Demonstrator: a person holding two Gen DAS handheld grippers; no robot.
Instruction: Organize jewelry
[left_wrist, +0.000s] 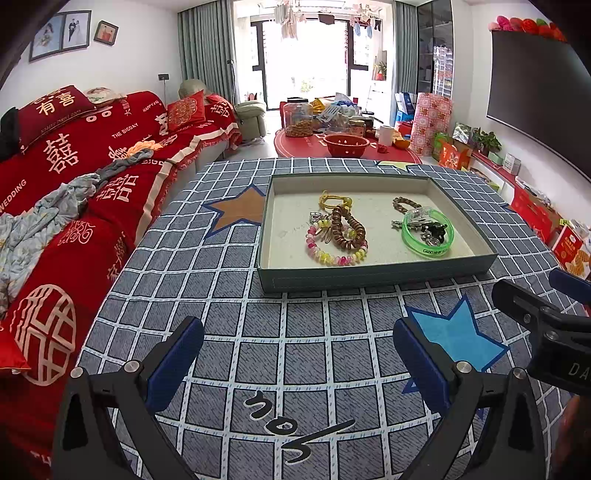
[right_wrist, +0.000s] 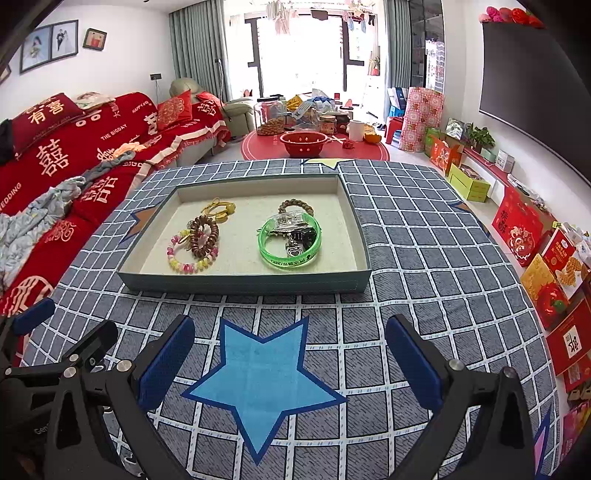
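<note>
Tangles worry us: jewelry lies heaped in the tray (right_wrist: 243, 284), the green bangle (right_wrist: 290, 243) ringing keys, so our empty, spread left gripper (left_wrist: 297, 354) and right gripper (right_wrist: 290, 354) may drag neighbours along.

Two low wrist views facing the tray (left_wrist: 373, 275) across the table (left view further left)

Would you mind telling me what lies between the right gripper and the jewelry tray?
Only checked tablecloth with a blue star lies between the right gripper and the tray, per the right wrist view.
</note>
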